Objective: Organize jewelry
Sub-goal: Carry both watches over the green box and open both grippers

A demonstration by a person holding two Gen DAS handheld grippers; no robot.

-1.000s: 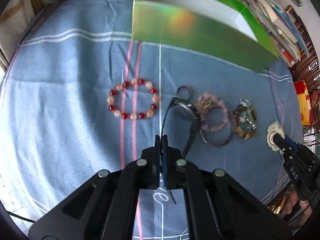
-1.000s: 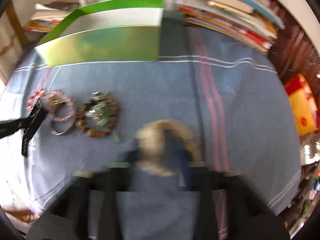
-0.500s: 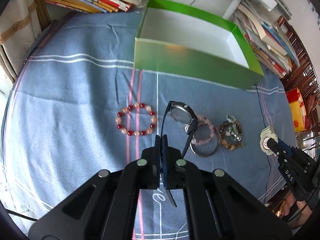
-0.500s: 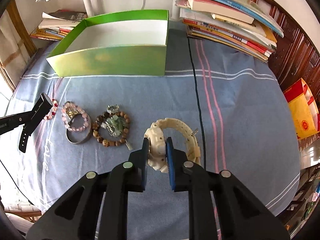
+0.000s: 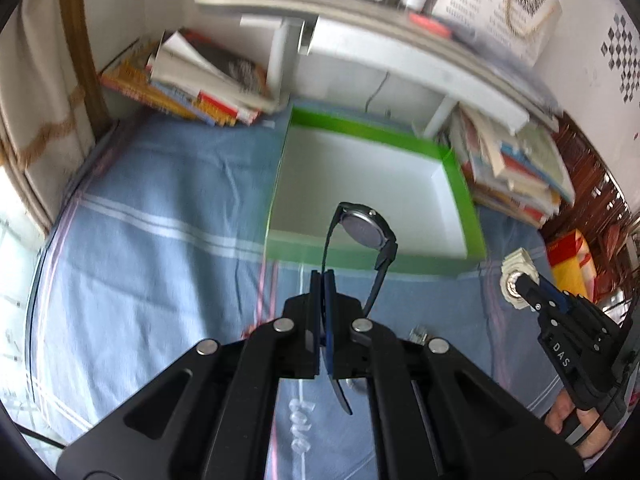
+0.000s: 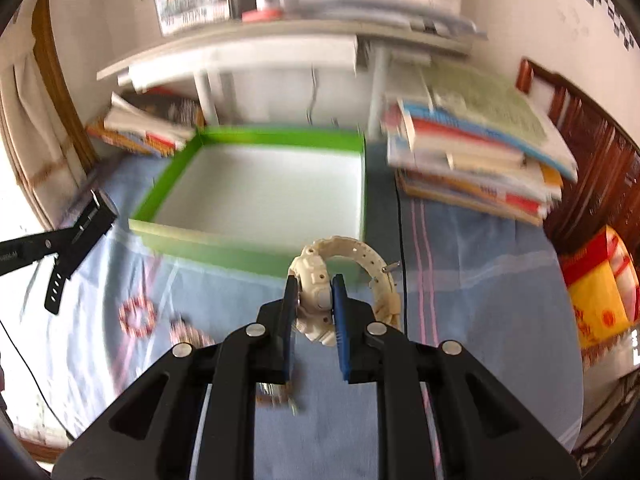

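My left gripper point(image 5: 323, 280) is shut on the strap of a black watch point(image 5: 362, 230), held in the air in front of the green box point(image 5: 372, 192), which has a white inside. My right gripper point(image 6: 315, 289) is shut on a cream watch point(image 6: 320, 300), also lifted, just before the box's near wall point(image 6: 224, 250). The right gripper with the cream watch point(image 5: 516, 280) shows at the right of the left wrist view. The left gripper and black watch point(image 6: 76, 240) show at the left of the right wrist view. A red bead bracelet point(image 6: 138, 316) and a pink one point(image 6: 188, 334) lie on the blue cloth.
Book stacks lie left point(image 5: 192, 84) and right point(image 6: 480, 160) of the box. A white shelf point(image 5: 360, 28) stands behind it. A thin black cable point(image 6: 402, 240) runs over the cloth right of the box. A red and yellow pack point(image 6: 600, 284) lies at the far right.
Both grippers have risen and tilted up toward the box, carrying their watches. The bracelets on the cloth have dropped low in both views.
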